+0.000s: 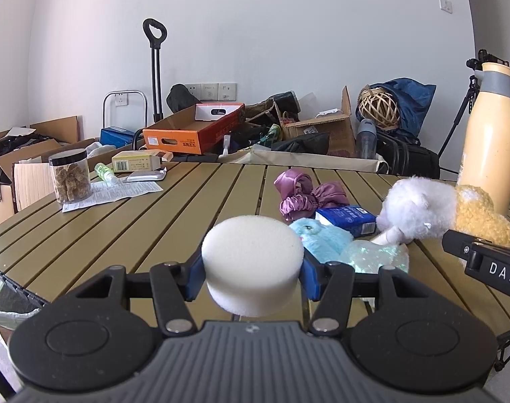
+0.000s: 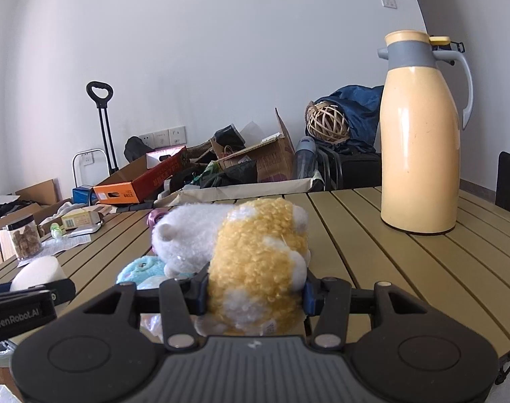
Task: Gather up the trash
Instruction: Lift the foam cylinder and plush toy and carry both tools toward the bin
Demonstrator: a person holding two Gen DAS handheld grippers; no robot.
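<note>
The counter (image 2: 406, 268) is stretching far and wide, made of olive slats with dark grooves between them. On its far right a tall cream thermos jug (image 2: 421, 141) is standing upright, smooth and shiny, with a grey collar and handle.

The right gripper (image 2: 255, 294) is pinching a plush toy (image 2: 258, 262) of curly yellow and white fleece; the blue pads are sinking into its soft sides. Its white fluffy half is leaning to the left, over a pale blue plush (image 1: 318, 238) that is lying on the counter. The left gripper (image 1: 253, 277) is squeezing a white foam puck (image 1: 253, 262), round, flat on top and finely porous, and is holding it clear above the slats near the front edge.

Beyond these, a purple satin scrunchie (image 1: 298, 194) and a small blue tissue pack (image 1: 347, 218) are lying in the middle. At the far left a clear jar (image 1: 69, 178) of brown chunks is standing on a printed paper sheet (image 1: 120, 193).

Both held things are compressible, so I think each may be slipping out if the pads are loosening or the hand is swinging quickly. The plush is gripped at one end only, and its hanging white half may be dragging the blue plush along. The two grippers are close beside each other, so they may be bumping.
</note>
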